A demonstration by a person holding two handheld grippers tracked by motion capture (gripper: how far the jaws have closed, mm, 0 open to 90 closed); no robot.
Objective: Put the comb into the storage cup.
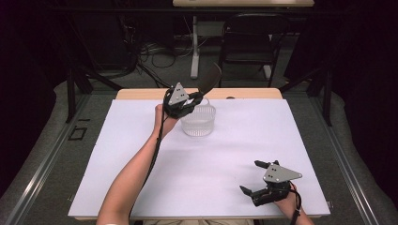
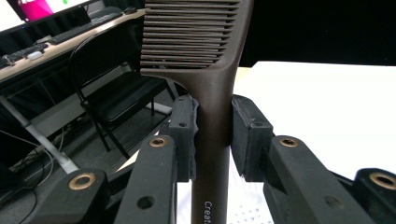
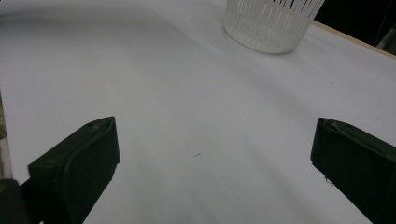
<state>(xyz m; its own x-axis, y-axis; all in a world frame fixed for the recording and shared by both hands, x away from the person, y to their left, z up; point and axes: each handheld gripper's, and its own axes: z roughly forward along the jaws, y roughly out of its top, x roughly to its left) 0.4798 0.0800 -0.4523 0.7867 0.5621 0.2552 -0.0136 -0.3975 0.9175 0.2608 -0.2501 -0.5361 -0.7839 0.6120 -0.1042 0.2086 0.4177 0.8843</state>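
Comb (image 2: pixel 210 93): dark brown, wide-toothed; held upright just above the far rim of the basket (image 1: pixel 198 121), teeth end uppermost.
Left gripper (image 1: pixel 197 97): raised over the basket's far-left edge; its fingers (image 2: pixel 184 133) are drawn in to a narrow gap and clamp the comb's handle from both sides, just below the teeth.
Right gripper (image 1: pixel 249 178): low over the counter (image 1: pixel 234 136), well apart from the basket, toward the near right corner; its fingers (image 3: pixel 88 154) stand wide apart with nothing between them, touching nothing.
Basket: white, slotted wall, round; stands on the counter's white sheet near the far edge.
Chair (image 2: pixel 116 88): black, folding; on the floor beyond the basket.
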